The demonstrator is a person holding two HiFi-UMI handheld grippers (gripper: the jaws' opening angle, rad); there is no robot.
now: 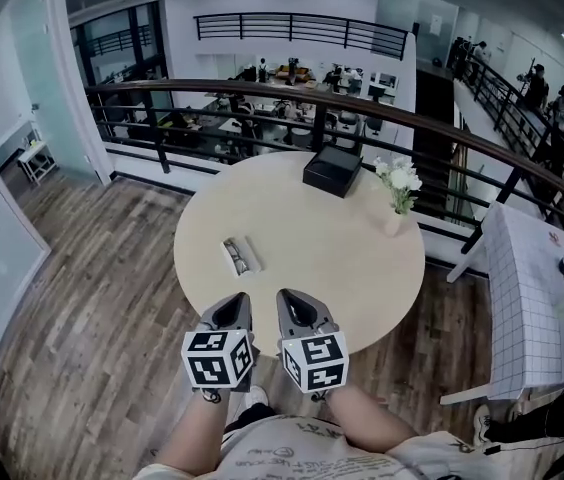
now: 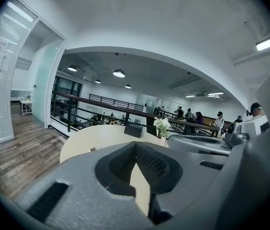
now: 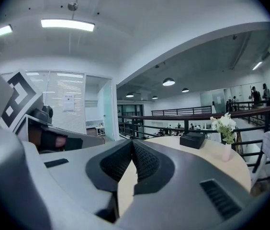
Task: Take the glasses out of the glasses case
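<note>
I am looking down on a pale round table [image 1: 362, 268] with both tongs hovering side by side over its near edge, neither touching anything. The left gripper [image 1: 232, 306] is showing its jaws pinched together at the tips in its own view [image 2: 135, 145], with only a sliver of tabletop visible lower down between the pads and nothing gripped. The right gripper [image 1: 297, 302] is sitting just beside it, and its jaws are likewise meeting at the tips [image 3: 132, 143], with nothing between them. The glasses case [image 1: 241, 256] is lying flat on the table ahead of the left gripper and apart from it, on the left half of the top; something dark is showing in it, but it is too small for me to say more. Farther back, a black box [image 1: 332, 171] is resting near the far edge, and a small vase [image 1: 392, 222] of white flowers [image 1: 399, 178] is standing to its right.
</note>
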